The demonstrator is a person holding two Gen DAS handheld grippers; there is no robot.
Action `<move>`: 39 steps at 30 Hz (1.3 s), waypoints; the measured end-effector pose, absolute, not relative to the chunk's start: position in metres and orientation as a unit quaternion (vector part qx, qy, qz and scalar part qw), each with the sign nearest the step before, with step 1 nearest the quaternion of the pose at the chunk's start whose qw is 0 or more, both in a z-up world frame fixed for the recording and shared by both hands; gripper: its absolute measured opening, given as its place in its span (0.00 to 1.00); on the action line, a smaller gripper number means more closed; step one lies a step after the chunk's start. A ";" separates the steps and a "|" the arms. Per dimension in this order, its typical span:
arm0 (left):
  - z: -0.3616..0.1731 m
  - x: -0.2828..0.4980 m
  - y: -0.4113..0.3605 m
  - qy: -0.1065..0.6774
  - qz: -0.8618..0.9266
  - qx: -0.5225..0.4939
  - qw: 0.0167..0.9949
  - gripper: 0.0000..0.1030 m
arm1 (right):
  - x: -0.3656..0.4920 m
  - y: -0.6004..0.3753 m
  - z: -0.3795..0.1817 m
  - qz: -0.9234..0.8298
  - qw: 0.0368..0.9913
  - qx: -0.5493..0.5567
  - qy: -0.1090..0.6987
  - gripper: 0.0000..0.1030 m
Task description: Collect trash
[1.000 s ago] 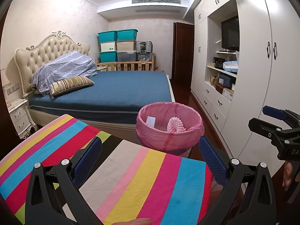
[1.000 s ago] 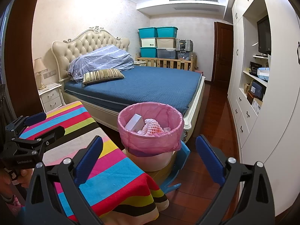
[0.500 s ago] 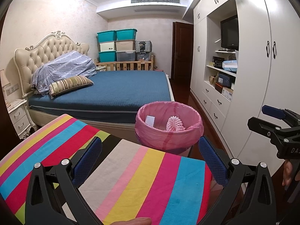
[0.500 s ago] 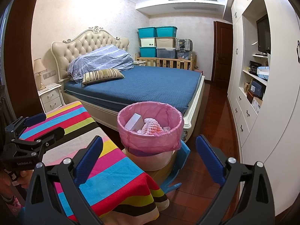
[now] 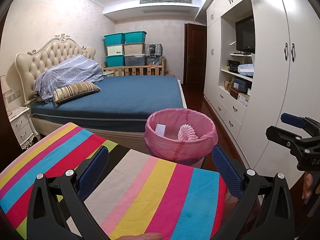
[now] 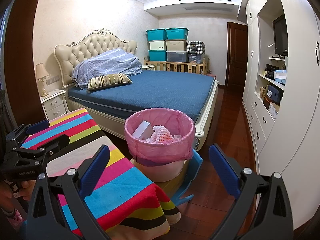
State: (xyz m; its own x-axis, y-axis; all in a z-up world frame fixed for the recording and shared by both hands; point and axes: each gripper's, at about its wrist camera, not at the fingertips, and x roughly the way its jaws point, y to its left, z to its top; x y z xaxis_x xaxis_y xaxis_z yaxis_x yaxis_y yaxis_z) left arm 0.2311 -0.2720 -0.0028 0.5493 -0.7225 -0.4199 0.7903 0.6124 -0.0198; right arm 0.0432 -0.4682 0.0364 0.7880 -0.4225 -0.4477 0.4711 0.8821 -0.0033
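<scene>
Each gripper, left (image 5: 160, 172) and right (image 6: 159, 170), has black angular arms, silver screws and blue textured pads (image 5: 225, 170); white lettering marks the black bodies.

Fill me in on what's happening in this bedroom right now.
A person holds a two-finger gripper in each hand over a striped tablecloth, collecting trash. The left gripper and right gripper are both open and hold nothing. Ahead stands a bin lined with a pink bag, with a white box and pink foam netting inside. No loose trash shows on the cloth.
</scene>
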 end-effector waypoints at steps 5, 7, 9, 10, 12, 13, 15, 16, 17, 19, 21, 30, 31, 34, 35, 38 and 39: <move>-0.004 0.232 -0.274 0.202 -0.437 0.086 0.872 0.94 | 0.043 -0.468 0.037 -0.236 0.944 0.054 0.222 0.94; -0.005 0.233 -0.275 0.204 -0.436 0.086 0.872 0.94 | 0.043 -0.468 0.036 -0.237 0.944 0.055 0.223 0.94; -0.005 0.233 -0.275 0.203 -0.434 0.086 0.873 0.94 | 0.043 -0.468 0.036 -0.237 0.944 0.056 0.223 0.94; -0.006 0.232 -0.274 0.201 -0.431 0.088 0.875 0.94 | 0.042 -0.468 0.036 -0.238 0.944 0.057 0.223 0.94; -0.008 0.232 -0.274 0.205 -0.426 0.094 0.876 0.94 | 0.041 -0.467 0.037 -0.238 0.943 0.061 0.223 0.94; -0.008 0.233 -0.273 0.209 -0.427 0.092 0.875 0.94 | 0.041 -0.465 0.037 -0.239 0.943 0.062 0.223 0.94; -0.008 0.236 -0.271 0.218 -0.429 0.087 0.872 0.94 | 0.041 -0.462 0.038 -0.240 0.943 0.064 0.222 0.94; -0.009 0.237 -0.268 0.223 -0.429 0.086 0.871 0.94 | 0.040 -0.462 0.038 -0.241 0.943 0.064 0.221 0.94; -0.008 0.237 -0.265 0.222 -0.430 0.086 0.871 0.94 | 0.041 -0.461 0.038 -0.241 0.943 0.065 0.220 0.94; -0.006 0.234 -0.260 0.215 -0.423 0.091 0.875 0.94 | 0.041 -0.457 0.039 -0.239 0.944 0.066 0.218 0.94; -0.005 0.231 -0.255 0.213 -0.416 0.099 0.879 0.94 | 0.043 -0.453 0.039 -0.237 0.944 0.066 0.218 0.94; -0.018 0.247 -0.142 0.281 -0.277 0.079 0.915 0.94 | 0.104 -0.393 0.033 -0.150 0.955 0.063 0.248 0.96; -0.022 0.250 -0.118 0.291 -0.250 0.068 0.921 0.94 | 0.114 -0.384 0.031 -0.136 0.956 0.060 0.254 0.96; -0.031 0.254 -0.047 0.314 -0.159 0.045 0.935 0.94 | 0.152 -0.347 0.020 -0.076 0.956 0.043 0.279 0.96; -0.034 0.252 -0.022 0.319 -0.125 0.038 0.939 0.94 | 0.167 -0.330 0.015 -0.048 0.956 0.035 0.289 0.96; -0.041 0.245 0.040 0.332 -0.032 0.021 0.942 0.94 | 0.205 -0.283 0.002 0.019 0.948 0.001 0.317 0.96; -0.044 0.241 0.062 0.339 0.001 0.014 0.941 0.94 | 0.217 -0.265 -0.003 0.042 0.945 -0.012 0.325 0.96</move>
